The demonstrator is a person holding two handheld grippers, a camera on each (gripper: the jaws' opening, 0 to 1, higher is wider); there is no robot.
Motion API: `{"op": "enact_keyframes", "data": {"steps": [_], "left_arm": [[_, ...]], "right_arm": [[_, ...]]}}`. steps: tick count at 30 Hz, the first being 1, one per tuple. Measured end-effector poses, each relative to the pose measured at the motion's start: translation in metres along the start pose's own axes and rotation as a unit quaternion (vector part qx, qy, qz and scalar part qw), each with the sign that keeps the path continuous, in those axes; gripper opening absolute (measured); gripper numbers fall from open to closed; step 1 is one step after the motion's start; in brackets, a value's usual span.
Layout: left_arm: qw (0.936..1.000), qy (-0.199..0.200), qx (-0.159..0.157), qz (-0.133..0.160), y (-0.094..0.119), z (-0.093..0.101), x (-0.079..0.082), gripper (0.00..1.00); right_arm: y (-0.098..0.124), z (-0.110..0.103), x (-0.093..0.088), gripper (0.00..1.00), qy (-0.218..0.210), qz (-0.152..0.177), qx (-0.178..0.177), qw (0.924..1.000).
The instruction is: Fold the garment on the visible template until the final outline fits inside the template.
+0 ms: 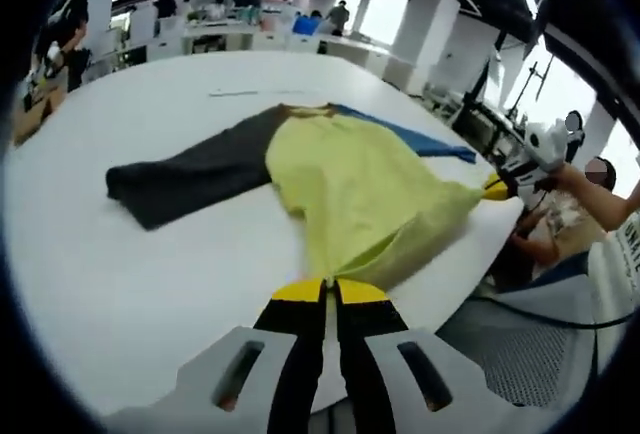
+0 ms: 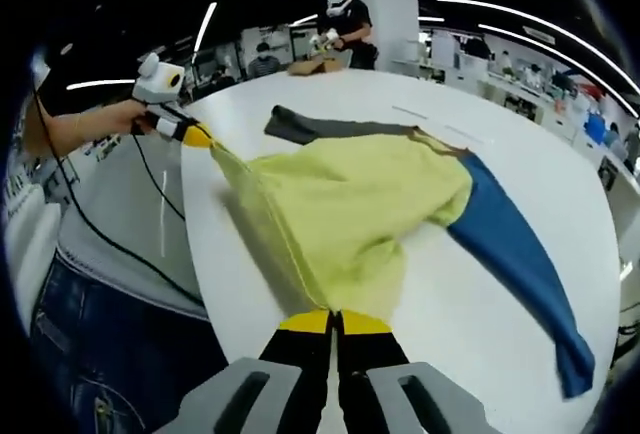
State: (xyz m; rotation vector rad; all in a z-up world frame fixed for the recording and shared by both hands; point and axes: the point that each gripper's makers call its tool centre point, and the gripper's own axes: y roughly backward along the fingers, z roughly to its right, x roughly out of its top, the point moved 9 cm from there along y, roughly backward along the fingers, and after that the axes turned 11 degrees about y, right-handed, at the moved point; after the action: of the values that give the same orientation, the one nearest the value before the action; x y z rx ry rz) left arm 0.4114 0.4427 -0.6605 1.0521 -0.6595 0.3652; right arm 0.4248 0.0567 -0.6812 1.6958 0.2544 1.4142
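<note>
A garment with a yellow body [image 1: 350, 184] [image 2: 350, 204], a dark grey sleeve [image 1: 190, 174] [image 2: 320, 129] and a blue sleeve [image 1: 420, 139] [image 2: 520, 254] lies spread on the white table [image 1: 120, 284] [image 2: 460, 344]. My left gripper [image 1: 330, 289] is shut on the yellow hem near the table's edge. It also appears in the right gripper view as the left gripper [image 2: 195, 136], pinching a hem corner. My right gripper [image 2: 335, 322] is shut on the other end of the hem, and it enters the left gripper view as the right gripper [image 1: 495, 189]. The hem is stretched between them.
A thin line marking [image 1: 250, 92] [image 2: 430, 119] lies on the table beyond the garment. The table's rounded edge runs just under both grippers. A person in jeans [image 2: 90, 334] stands at that edge, with a black cable [image 2: 150, 254] hanging. Desks and people [image 1: 215, 9] are far behind.
</note>
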Motion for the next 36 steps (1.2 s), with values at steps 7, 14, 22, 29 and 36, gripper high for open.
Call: {"op": "enact_keyframes", "data": {"steps": [7,14,22,29,36], "left_arm": [[0.9996,-0.003,0.016,-0.023,-0.005,-0.002,-0.017,0.01],[0.9992,0.011,0.027,-0.026,-0.009,-0.010,-0.027,0.01],[0.9998,0.008,0.014,-0.005,0.001,-0.009,-0.023,0.14],[0.9995,0.031,0.002,0.009,0.005,-0.009,-0.012,0.23],[0.9990,0.035,0.026,-0.008,-0.011,-0.008,-0.020,0.24]], "right_arm": [[-0.009,-0.008,-0.010,0.00,-0.005,-0.006,0.005,1.0000],[-0.015,-0.014,-0.018,0.00,-0.009,-0.013,0.009,0.9998],[-0.003,-0.010,-0.017,0.09,-0.040,-0.003,0.008,0.9992],[0.011,0.002,-0.010,0.21,-0.069,0.008,-0.010,0.9975],[0.002,0.016,-0.018,0.23,-0.102,-0.025,-0.052,0.9931]]}}
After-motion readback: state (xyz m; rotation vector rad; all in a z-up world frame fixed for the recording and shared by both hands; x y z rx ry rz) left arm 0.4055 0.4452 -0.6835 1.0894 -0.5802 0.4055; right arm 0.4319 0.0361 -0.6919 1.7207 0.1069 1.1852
